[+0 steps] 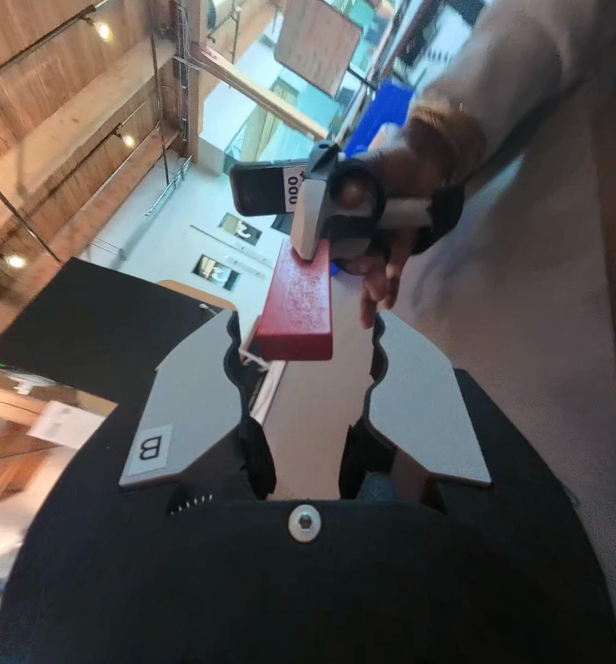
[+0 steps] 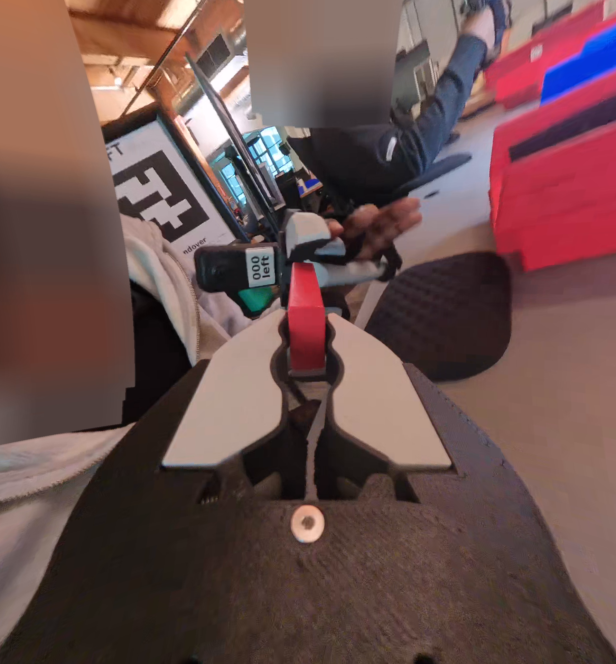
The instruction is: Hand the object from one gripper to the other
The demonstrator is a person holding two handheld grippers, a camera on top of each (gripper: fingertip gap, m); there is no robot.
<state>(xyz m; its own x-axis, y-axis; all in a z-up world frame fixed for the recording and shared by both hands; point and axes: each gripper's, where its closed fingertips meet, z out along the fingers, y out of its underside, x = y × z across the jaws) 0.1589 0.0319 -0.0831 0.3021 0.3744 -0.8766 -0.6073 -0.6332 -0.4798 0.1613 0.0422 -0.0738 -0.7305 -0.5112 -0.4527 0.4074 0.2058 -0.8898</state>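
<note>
The left gripper (image 1: 306,318) fills the near foreground of its own view. Its grey fingers are spread wide with a broad gap between them, gripping nothing. The near end of the red block (image 1: 295,309) sits just at the mouth of that gap. Space shows on either side of it, more toward the finger on the picture's right, and I see no contact with either finger.

The block is a flat rectangular bar painted matte red, and its broad face is scuffed with pale speckling. Its ends are cut square with crisp edges. In this view its long axis runs from the right gripper (image 1: 312,257), which clamps the far end, down toward the camera, so the near end points into the open left fingers. A hand (image 1: 382,273) in a pale sleeve (image 1: 515,90) holds that far tool.

In the right wrist view, the right gripper (image 2: 306,319) is closed on the red block (image 2: 304,337), pinching it between the fingertips. The block stands on edge (only a narrow face shows). Its length runs straight ahead along the fingers toward the left gripper (image 2: 292,258). Whether the far end touches that tool cannot be told from here. Red bins (image 2: 565,201) stand off to the right.
</note>
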